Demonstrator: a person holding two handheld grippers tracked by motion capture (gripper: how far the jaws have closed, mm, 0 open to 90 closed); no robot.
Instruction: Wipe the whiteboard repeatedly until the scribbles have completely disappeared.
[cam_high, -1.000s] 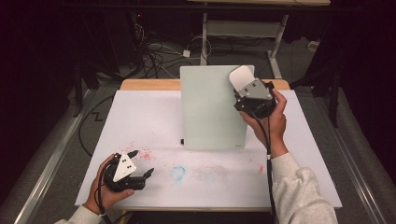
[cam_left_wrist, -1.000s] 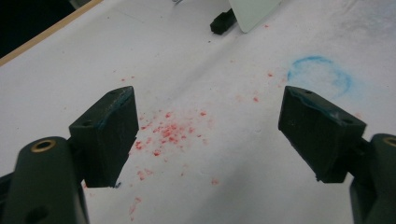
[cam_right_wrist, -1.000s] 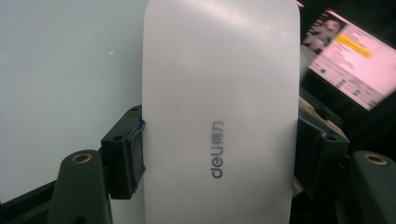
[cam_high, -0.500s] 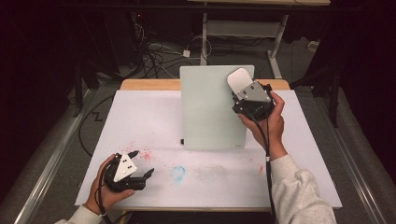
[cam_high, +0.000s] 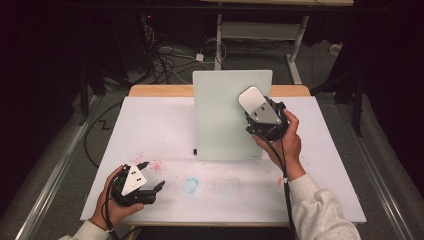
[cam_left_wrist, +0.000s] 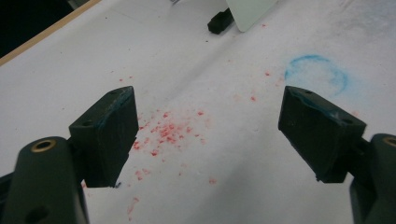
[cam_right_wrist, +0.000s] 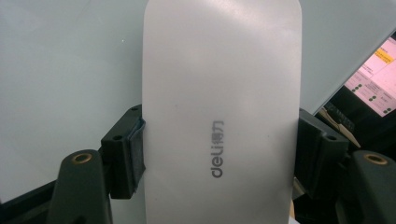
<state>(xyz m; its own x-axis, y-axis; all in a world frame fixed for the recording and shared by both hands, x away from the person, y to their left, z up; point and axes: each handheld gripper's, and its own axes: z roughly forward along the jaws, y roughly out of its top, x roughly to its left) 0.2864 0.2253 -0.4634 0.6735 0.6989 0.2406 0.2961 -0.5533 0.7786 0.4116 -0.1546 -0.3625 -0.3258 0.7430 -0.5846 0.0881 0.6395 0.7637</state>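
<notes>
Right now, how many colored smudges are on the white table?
2: a blue ring near the table's front middle, and scattered red specks just left of it, beside the open left hand-held gripper. Fainter marks may exist.

Your desk (cam_high: 150, 125) has a plain white top with a tan wooden edge at the back, plus a scatter of red specks (cam_left_wrist: 166, 133) and a faint blue chalky ring (cam_left_wrist: 317, 74) smudged on it. The upright pale grey-green board (cam_high: 225, 115) is one flat colour. That rounded white plastic eraser (cam_right_wrist: 222, 112) carries grey "deli" lettering, and your right claw (cam_right_wrist: 219, 158) has black jaws.
</notes>
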